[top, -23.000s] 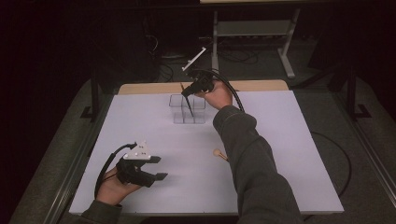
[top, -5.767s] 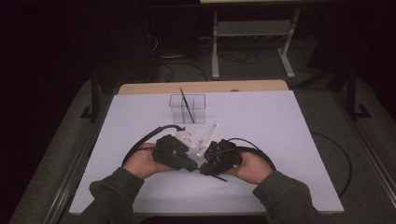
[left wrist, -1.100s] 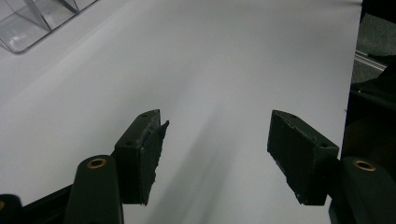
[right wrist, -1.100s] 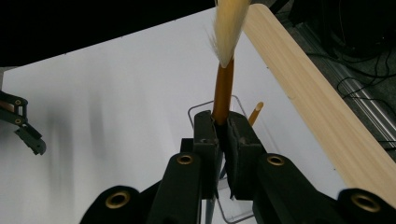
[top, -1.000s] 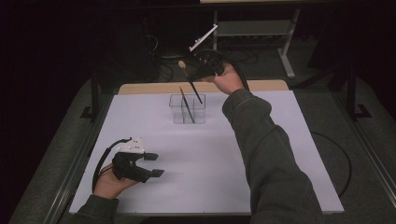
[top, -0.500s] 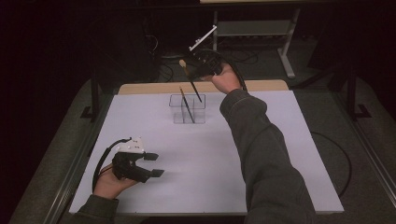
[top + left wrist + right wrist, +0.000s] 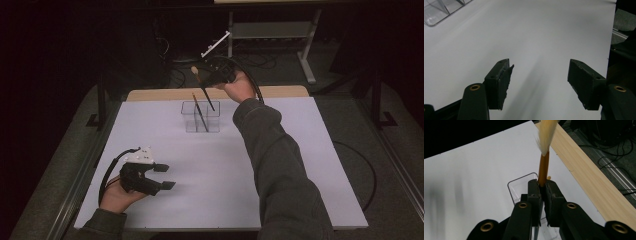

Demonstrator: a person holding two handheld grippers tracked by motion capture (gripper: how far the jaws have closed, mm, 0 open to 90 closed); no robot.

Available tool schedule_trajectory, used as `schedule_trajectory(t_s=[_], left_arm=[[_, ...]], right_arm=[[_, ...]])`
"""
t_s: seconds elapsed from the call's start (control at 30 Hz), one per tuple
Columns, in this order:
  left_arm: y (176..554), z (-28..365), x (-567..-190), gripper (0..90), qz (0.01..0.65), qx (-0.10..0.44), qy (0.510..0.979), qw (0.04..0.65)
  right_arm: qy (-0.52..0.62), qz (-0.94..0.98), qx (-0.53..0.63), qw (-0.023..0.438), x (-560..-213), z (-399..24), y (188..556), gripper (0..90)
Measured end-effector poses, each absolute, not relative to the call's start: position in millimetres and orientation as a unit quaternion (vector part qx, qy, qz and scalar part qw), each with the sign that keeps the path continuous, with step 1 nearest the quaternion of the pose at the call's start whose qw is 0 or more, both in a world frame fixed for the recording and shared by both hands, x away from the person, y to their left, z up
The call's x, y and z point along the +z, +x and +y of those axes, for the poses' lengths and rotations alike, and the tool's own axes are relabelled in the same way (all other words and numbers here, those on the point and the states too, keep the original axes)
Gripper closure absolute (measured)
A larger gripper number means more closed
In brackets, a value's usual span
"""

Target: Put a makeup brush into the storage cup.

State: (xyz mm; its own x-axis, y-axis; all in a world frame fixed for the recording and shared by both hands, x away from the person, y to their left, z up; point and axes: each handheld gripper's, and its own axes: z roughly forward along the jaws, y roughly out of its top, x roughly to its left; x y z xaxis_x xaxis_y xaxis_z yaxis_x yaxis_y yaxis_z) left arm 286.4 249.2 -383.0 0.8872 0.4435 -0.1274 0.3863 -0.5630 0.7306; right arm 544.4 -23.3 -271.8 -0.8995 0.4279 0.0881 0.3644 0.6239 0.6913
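My right gripper point(image 7: 211, 82) is raised over the far side of the white table, shut on a paintbrush point(image 7: 205, 92) with an orange handle. The brush is tilted, its pale bristles point(image 7: 547, 135) up and its dark lower end over a clear plastic holder point(image 7: 212, 122). In the right gripper view the jaws point(image 7: 543, 186) pinch the handle point(image 7: 544, 167) above the holder's rim point(image 7: 511, 187). A second brush point(image 7: 199, 114) stands slanted in the holder. My left gripper point(image 7: 166, 176) rests at the near left, open, with nothing between its fingers point(image 7: 539, 85).
A wooden strip point(image 7: 280, 92) runs along the table's far edge, also in the right gripper view point(image 7: 584, 170). Cables and a metal stand point(image 7: 270, 30) lie on the dark floor beyond. A corner of the clear holder point(image 7: 435, 11) lies far ahead of the left gripper.
Several seconds ago both grippers were together at the table's middle front; since then the right one has gone up over the holder with the brush. Over the last second nothing has visibly moved.
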Motion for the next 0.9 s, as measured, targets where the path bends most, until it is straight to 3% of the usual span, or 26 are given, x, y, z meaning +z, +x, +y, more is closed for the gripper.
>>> schedule_trajectory(t_s=[0.9], left_arm=[[286, 252, -383, 32.6, 0.234, 0.035, 0.887, 0.397]], right_arm=[[0.239, 0.893, 0.379, 0.045, -285, -30, 545, 82.8]])
